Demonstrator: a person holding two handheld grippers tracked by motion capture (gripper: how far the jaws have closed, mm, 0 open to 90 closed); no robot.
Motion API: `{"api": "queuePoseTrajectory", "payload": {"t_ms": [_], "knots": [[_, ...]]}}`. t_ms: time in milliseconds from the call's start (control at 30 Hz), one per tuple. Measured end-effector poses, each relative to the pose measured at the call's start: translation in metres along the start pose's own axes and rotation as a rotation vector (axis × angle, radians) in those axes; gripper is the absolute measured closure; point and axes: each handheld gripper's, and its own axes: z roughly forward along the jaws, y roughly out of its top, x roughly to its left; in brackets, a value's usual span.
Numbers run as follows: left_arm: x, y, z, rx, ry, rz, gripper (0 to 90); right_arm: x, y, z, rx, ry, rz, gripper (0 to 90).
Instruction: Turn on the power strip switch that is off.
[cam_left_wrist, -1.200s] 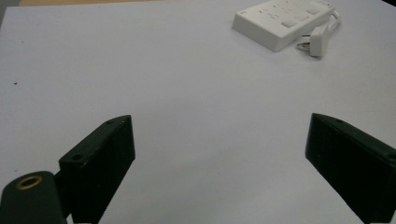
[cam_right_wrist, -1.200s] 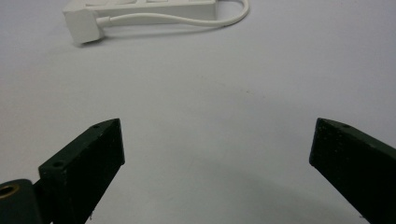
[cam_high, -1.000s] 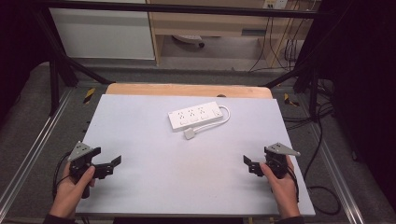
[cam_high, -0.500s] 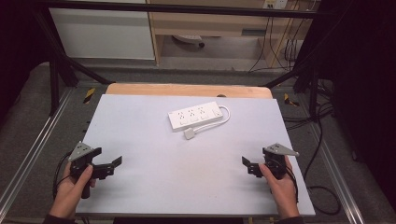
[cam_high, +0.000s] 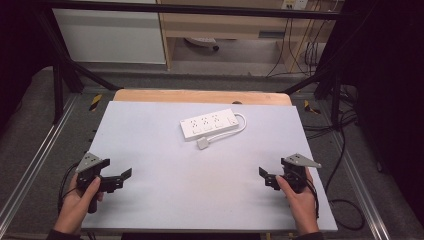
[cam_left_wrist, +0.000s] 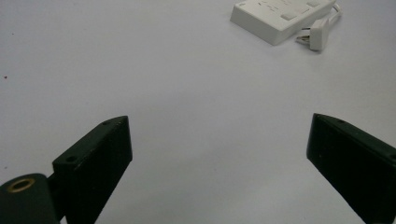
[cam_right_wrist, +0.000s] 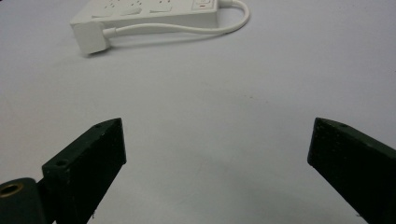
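Lying on the table (cam_high: 150, 130): one power strip (cam_high: 209, 124), two wide-open tongs (cam_high: 119, 178) (cam_high: 267, 178).

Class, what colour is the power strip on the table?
White; the power strip shows best in the right gripper view.

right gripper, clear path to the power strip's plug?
Probably yes. The right gripper is open, and bare table lies between it and the plug, which rests beside the power strip on the near side.
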Motion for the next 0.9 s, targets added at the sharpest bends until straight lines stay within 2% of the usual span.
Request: {"api": "queuePoseTrajectory", "payload": {"t_ms": [100, 133, 300, 467, 633, 667, 733, 800, 900], "knots": [[0.0, 0.0, 0.0, 0.004, 0.0, 0.01, 6.9, 0.003, 0.001, -0.001, -0.01, 0.01, 0.012, 4.7], [0.0, 0.0, 0.0, 0.004, 0.002, 0.009, 6.9, 0.005, 0.003, -0.003, -0.026, 0.027, 0.027, 4.8], [0.001, -0.001, 0.0, 0.007, 0.004, 0.001, 7.0, 0.01, 0.006, -0.002, -0.046, 0.053, 0.034, 4.8], [0.0, -0.001, 0.0, 0.006, 0.004, 0.001, 7.0, 0.022, 0.019, 0.005, -0.03, 0.069, -0.001, 4.7], [0.001, -0.001, 0.0, 0.007, 0.006, -0.001, 7.0, 0.025, 0.029, 0.012, -0.02, 0.075, -0.014, 4.5], [0.002, -0.001, 0.0, 0.009, 0.006, -0.003, 7.1, 0.027, 0.037, 0.014, -0.019, 0.079, -0.025, 4.6], [0.002, -0.001, 0.0, 0.01, 0.007, -0.003, 7.0, 0.029, 0.04, 0.015, -0.018, 0.082, -0.03, 4.6], [0.001, -0.001, 0.0, 0.008, 0.005, -0.003, 7.1, 0.032, 0.052, 0.017, -0.027, 0.103, -0.035, 4.7], [0.0, -0.002, 0.0, 0.013, 0.008, 0.004, 7.1, 0.033, 0.062, 0.021, -0.021, 0.089, -0.064, 4.6]]}}
